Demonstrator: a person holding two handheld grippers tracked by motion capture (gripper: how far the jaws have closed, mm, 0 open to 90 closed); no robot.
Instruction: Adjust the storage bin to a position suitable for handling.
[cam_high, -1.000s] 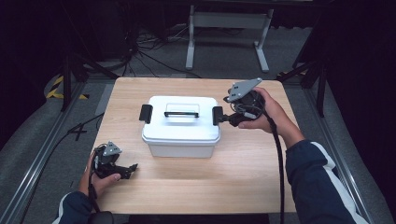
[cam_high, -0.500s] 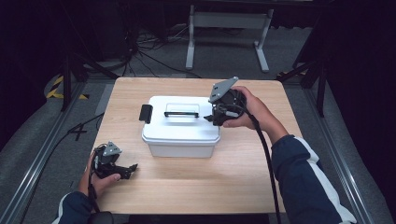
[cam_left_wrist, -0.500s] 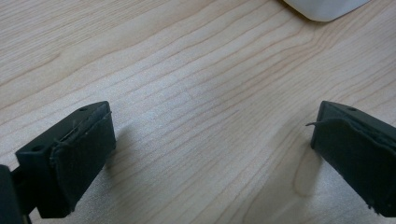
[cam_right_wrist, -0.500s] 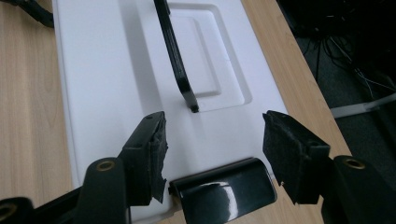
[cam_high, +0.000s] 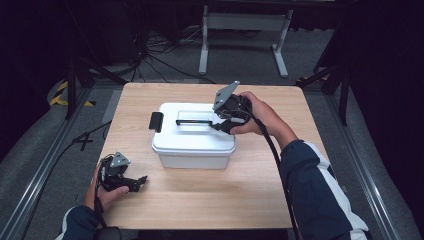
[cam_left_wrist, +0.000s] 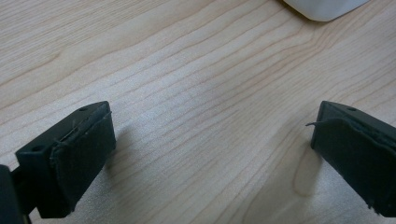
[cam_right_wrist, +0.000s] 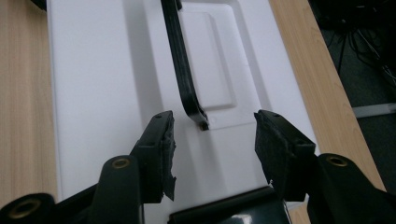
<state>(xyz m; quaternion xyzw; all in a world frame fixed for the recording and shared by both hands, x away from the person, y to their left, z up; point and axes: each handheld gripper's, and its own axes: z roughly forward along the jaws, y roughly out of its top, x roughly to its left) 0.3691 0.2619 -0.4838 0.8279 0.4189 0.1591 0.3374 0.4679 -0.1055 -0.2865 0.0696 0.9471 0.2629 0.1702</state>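
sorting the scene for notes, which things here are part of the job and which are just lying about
Part of the job:
- white box with its lid on
- black handle on the lid
- right hand-held gripper, jaws just closing, handle end between them, not yet pinched

Lying about:
- left hand-held gripper, open on the table
- floor cables

The high view looks down on the table (cam_high: 200, 200); both claw views skim it closely, sharing the white box (cam_high: 192, 142).

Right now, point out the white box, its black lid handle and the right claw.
white box (cam_high: 192, 156), high view, front wall.
black lid handle (cam_right_wrist: 180, 70), right gripper view, middle of the bar.
right claw (cam_right_wrist: 214, 135), right gripper view, gap midway between its fingertips.
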